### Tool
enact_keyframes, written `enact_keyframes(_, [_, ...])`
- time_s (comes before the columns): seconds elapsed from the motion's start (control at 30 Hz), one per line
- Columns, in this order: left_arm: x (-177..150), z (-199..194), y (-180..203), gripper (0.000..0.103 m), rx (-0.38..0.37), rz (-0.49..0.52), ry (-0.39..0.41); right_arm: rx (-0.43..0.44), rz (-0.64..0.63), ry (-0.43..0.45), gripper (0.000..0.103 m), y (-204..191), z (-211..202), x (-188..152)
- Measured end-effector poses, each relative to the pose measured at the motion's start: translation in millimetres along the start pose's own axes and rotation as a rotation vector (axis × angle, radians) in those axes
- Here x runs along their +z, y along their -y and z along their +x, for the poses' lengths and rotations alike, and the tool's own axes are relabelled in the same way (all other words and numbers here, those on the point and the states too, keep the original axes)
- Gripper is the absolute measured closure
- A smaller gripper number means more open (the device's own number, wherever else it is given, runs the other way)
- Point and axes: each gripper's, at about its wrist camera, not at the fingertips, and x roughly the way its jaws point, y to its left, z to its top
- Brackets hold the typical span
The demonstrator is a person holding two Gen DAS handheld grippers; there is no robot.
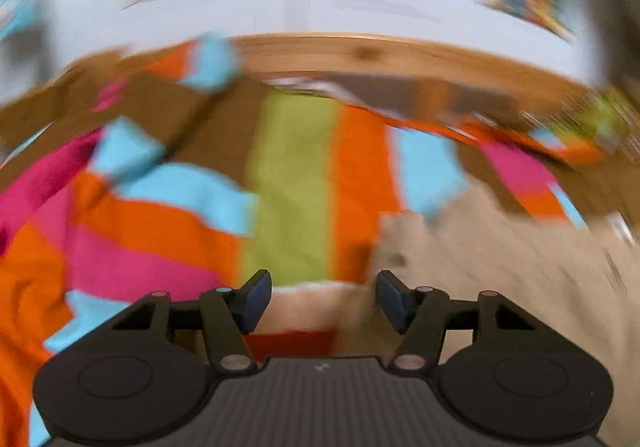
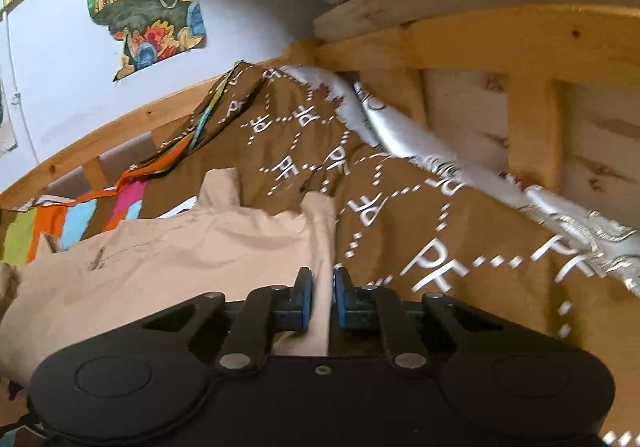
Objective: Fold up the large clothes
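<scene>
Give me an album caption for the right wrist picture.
Right gripper, jaws shut on beige garment, over a brown patterned blanket.

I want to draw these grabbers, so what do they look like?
Both are black. The left gripper has two dark blue pads on hinged black bars with silver pins, round discs either side and a ridged grey middle. The right gripper matches, with brighter blue pads.

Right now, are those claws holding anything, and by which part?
The right claw pinches the beige garment by its edge. The left claw is open, holding nothing.
</scene>
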Motion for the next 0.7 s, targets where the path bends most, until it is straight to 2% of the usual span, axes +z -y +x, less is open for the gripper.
enact_keyframes(0.1, [2.9,7.6,-33.7,0.041,0.052,-0.131,-0.048,-0.010,-0.008,-0.026,0.092,-1.1,4.6,-2.4])
enact_keyframes(0.17, [-4.7,-5.5,-46.7,0.041,0.032,-0.167,-0.039,-0.010,-0.008,-0.029,0.091,-0.4,5.8,-3.0])
enact_keyframes(0.2, [-9.5,-14.6,-50.5,0.034,0.015,-0.178,-0.028,-0.010,-0.005,-0.027,0.089,0.1,5.8,-2.8])
enact_keyframes(0.23, [-15.0,-24.5,-53.5,0.024,-0.010,-0.192,-0.006,-0.011,-0.001,-0.024,0.086,0.4,5.4,-2.8])
enact_keyframes(0.27, [-21.9,-35.5,-55.6,0.020,-0.046,-0.202,0.025,-0.012,0.004,-0.019,0.084,0.9,4.7,-2.9])
enact_keyframes(0.37, [-41.2,-58.6,-55.3,0.019,-0.180,-0.154,0.057,-0.008,0.013,-0.009,0.082,1.8,3.2,-2.9])
enact_keyframes(0.47, [-56.2,-63.4,-53.7,0.021,-0.256,-0.112,0.005,-0.002,0.015,-0.010,0.076,1.3,2.9,-3.2])
enact_keyframes(0.5, [-61.2,-61.8,-51.8,0.031,-0.264,-0.099,-0.012,0.000,0.015,-0.012,0.075,0.8,3.0,-3.6])
enact_keyframes(0.53, [-64.3,-57.5,-50.3,0.046,-0.265,-0.093,-0.035,0.001,0.011,-0.015,0.074,0.0,3.2,-4.1])
enact_keyframes(0.57, [-67.7,-52.1,-49.9,0.056,-0.273,-0.098,-0.072,0.000,0.006,-0.018,0.074,-1.0,3.4,-4.6])
enact_keyframes(0.6, [-70.6,-47.1,-50.4,0.074,-0.286,-0.115,-0.108,-0.001,0.002,-0.020,0.073,-1.7,3.5,-4.9])
enact_keyframes(0.63, [-73.4,-44.6,-49.9,0.080,-0.287,-0.125,-0.124,-0.001,-0.001,-0.021,0.072,-2.3,3.5,-5.3])
enact_keyframes(0.7, [-77.4,-41.3,-47.1,0.080,-0.263,-0.105,-0.122,-0.005,-0.011,-0.026,0.071,-3.8,3.8,-5.9])
